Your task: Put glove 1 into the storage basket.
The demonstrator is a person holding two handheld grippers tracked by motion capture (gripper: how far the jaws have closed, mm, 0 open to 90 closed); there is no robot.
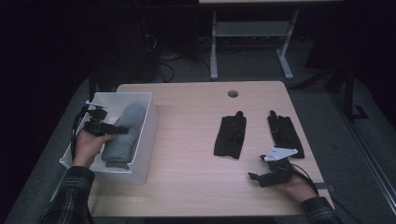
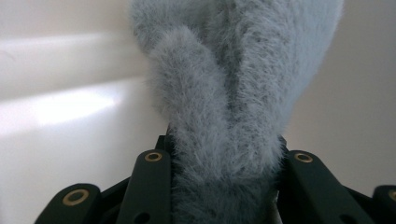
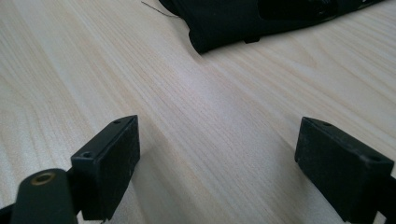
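Two black gloves (image 1: 230,136) wait on the tabletop (image 1: 187,154). My left gripper (image 1: 122,130) clamps the fluffy grey fabric piece (image 2: 224,116) inside the white box (image 1: 147,135); release comes next, I judge. Right gripper (image 3: 217,168) rests wide, holding nothing.

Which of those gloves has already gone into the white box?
The fluffy grey glove, gripped by the left gripper inside the white box; both black gloves lie on the table.

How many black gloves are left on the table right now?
2: one black glove lies right of the table's middle, the other black glove beside it near the right edge. The white bin might hide more.
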